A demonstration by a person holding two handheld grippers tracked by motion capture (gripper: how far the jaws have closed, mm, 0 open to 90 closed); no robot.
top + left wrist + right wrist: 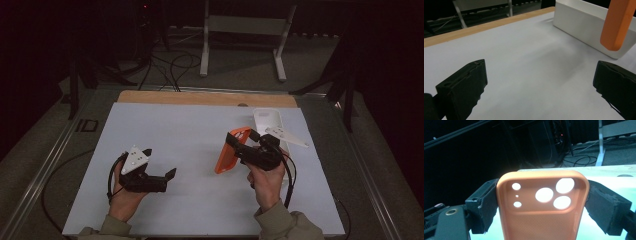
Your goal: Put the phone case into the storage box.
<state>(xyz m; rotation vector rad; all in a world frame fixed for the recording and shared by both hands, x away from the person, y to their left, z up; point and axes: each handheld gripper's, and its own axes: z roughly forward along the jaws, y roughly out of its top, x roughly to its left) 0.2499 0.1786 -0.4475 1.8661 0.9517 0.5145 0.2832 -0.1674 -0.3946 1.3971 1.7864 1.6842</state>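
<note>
The orange phone case [231, 150] is seen right of centre in the high view, held off the white table sheet [190, 140] by the right gripper [246, 145], w/ its lower end tilted down toward centre frame. In the right gripper view the case [544, 207] fills the middle, clamped betw. both black jaws, which press on its two long edges just below the camera cut-outs (three large round holes, three small ones). The case is matte, rubbery-looking, w/ rounded corners and a fine dotted texture inside.

The left gripper [159, 167] is held low at lower left of the high view, jaws spread wide, nothing betw. them. In the left gripper view its jaws are set far apart at the bottom corners above bare sheet, and the case's end [617, 25] is seen hanging at upper right, in front of a white tray [584, 27]. The tray [267, 120] lies at the sheet's upper right; a wooden strip [200, 97] runs along the far edge
</note>
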